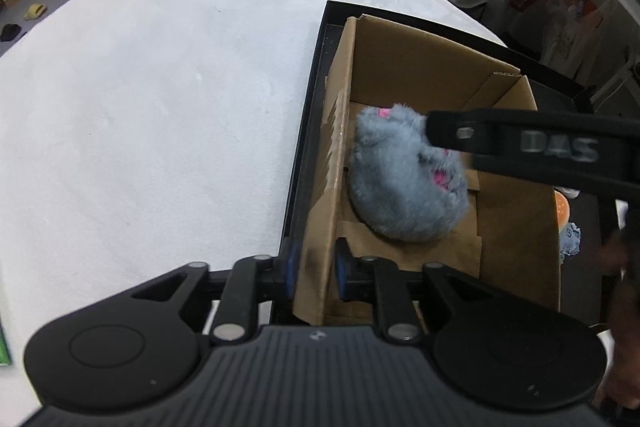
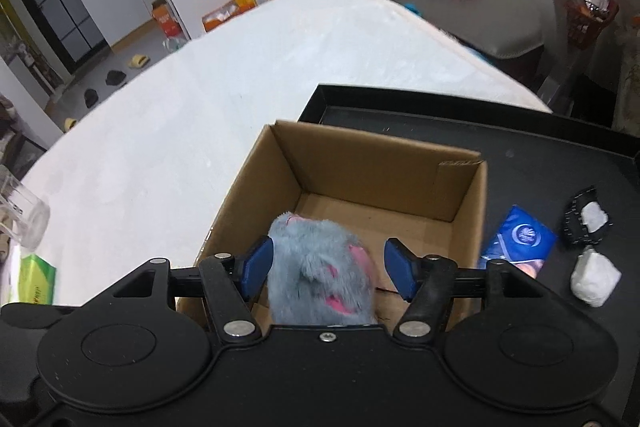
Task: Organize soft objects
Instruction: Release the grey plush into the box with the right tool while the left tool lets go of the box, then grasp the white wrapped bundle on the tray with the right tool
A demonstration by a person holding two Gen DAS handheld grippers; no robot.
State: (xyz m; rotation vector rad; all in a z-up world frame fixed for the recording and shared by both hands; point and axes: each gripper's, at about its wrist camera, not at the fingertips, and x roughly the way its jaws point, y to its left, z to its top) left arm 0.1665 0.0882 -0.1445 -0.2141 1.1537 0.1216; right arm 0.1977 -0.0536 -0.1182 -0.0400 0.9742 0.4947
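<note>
A grey plush toy with pink patches [image 1: 404, 179] lies on the floor of an open cardboard box [image 1: 512, 187]. My left gripper [image 1: 316, 267] is shut on the box's near left wall. In the right wrist view the plush [image 2: 320, 275] sits between the blue pads [image 2: 258, 265] of my right gripper [image 2: 328, 267], which is open above the box [image 2: 380, 167]; the pads do not touch it. The right gripper's finger [image 1: 520, 143] crosses over the plush in the left wrist view.
The box stands in a black tray [image 2: 560, 147] on a white bed [image 1: 160, 107]. In the tray lie a blue tissue pack [image 2: 516, 239], a white soft lump [image 2: 596, 277] and a black-and-white item [image 2: 586, 217]. A glass [image 2: 24, 223] and a green pack [image 2: 34, 281] are at left.
</note>
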